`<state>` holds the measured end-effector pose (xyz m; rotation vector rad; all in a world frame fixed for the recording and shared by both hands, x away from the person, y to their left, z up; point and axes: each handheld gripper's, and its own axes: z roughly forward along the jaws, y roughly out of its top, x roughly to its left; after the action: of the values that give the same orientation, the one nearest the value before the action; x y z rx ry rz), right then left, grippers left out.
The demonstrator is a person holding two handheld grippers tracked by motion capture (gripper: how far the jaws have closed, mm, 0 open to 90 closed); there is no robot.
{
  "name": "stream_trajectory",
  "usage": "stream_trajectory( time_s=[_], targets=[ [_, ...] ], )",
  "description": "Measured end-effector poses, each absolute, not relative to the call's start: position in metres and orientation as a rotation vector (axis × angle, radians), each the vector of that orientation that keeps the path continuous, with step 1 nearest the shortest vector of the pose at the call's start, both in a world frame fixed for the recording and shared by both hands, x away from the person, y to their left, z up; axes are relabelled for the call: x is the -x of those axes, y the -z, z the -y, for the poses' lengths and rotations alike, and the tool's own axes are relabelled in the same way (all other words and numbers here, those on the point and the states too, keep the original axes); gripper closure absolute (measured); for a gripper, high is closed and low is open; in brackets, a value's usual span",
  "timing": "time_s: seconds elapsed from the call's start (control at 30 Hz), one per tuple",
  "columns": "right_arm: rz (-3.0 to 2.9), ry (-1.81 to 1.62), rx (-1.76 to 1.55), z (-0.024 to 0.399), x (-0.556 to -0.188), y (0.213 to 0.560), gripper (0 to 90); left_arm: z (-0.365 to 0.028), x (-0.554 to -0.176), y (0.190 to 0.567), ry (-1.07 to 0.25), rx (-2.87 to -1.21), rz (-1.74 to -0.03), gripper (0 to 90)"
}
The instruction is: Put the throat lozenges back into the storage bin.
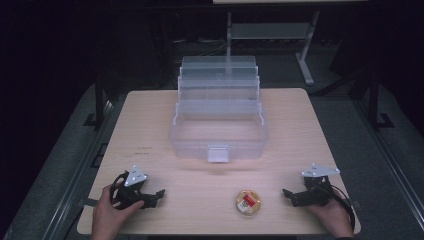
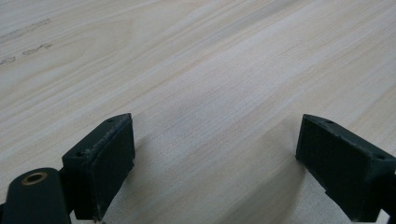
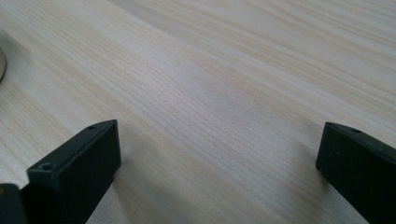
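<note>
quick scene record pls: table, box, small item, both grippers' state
surface: light wooden table
box: clear plastic tiered box, lid open, trays stepped back, at table centre
box contents: appears empty
small item: round container with something red inside, on the table near the front edge, between the grippers
left gripper: open, nothing between the jaws, resting low at the table, front left
right gripper: open, nothing between the jaws, front right, pointing toward the round container
contact: neither gripper touches the container or the box
</note>
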<state>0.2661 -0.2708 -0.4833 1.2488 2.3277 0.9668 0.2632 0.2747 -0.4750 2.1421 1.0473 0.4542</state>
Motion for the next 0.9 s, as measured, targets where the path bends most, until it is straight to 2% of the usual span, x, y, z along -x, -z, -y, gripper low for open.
stream_trajectory(
  time_s=[0.9],
  targets=[
    [-2.401, -0.889, -1.301, 0.2703, -0.2694, 0.4743, 0.0, -0.2747, -0.2631, 0.4750, -0.455, -2.142, -1.047, 10.7]
  ],
)
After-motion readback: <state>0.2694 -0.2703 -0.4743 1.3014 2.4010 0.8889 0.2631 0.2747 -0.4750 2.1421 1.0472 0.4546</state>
